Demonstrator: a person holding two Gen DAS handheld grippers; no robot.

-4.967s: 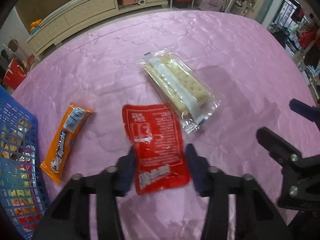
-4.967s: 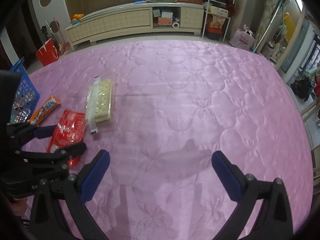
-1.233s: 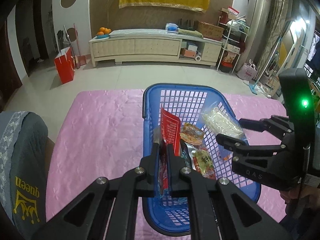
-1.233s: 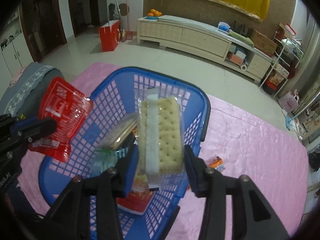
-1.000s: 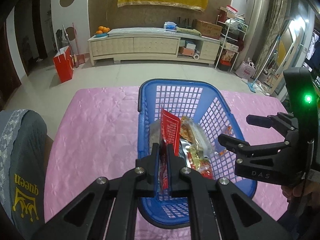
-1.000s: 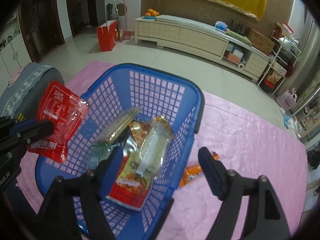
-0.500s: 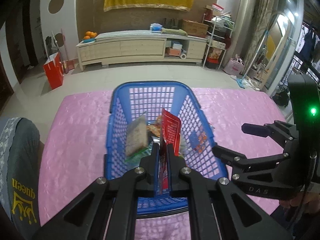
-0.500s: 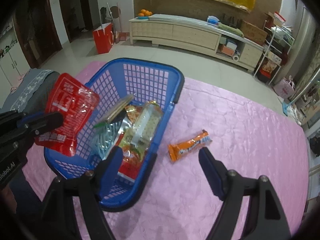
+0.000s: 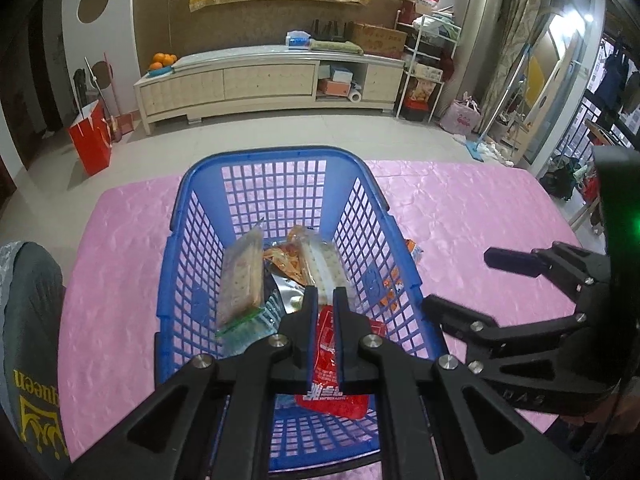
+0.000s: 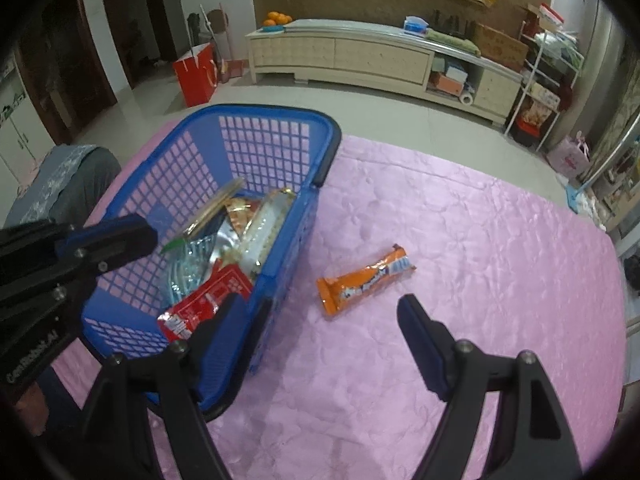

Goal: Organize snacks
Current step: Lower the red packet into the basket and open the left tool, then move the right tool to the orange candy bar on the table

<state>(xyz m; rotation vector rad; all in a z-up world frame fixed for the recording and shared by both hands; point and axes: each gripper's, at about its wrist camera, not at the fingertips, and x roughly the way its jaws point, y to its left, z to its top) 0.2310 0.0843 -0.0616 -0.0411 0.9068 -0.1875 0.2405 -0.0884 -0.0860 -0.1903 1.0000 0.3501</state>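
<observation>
My left claw point(image 9: 326, 292) hangs over the blue plastic lattice basket point(image 9: 272, 152), its jaws all but together. The flat red foil snack packet point(image 9: 332, 396) shows through the slit between them, but from the right wrist view it lies loose on the heap in the basket's near corner, clear of that claw. I take it as delivered.

One snack is left out: the orange plastic-wrapped bar point(image 10: 364, 276). It lies flat on the pink quilted cloth of the desk point(image 10: 480, 240), just beside the basket's wall. My right claw point(image 10: 320, 304) is spread wide and empty, short of the bar and above it.

As I judge it, that bar is the step in hand. It lies aslant to my jaws, so I would roll the wrist until the pads cross its narrow width, then come down at its middle, not at the crimped end. My inner finger is close to the basket wall, so I would shift away first. The satin looks slippery, so I would close slowly and keep the bar from skating.
</observation>
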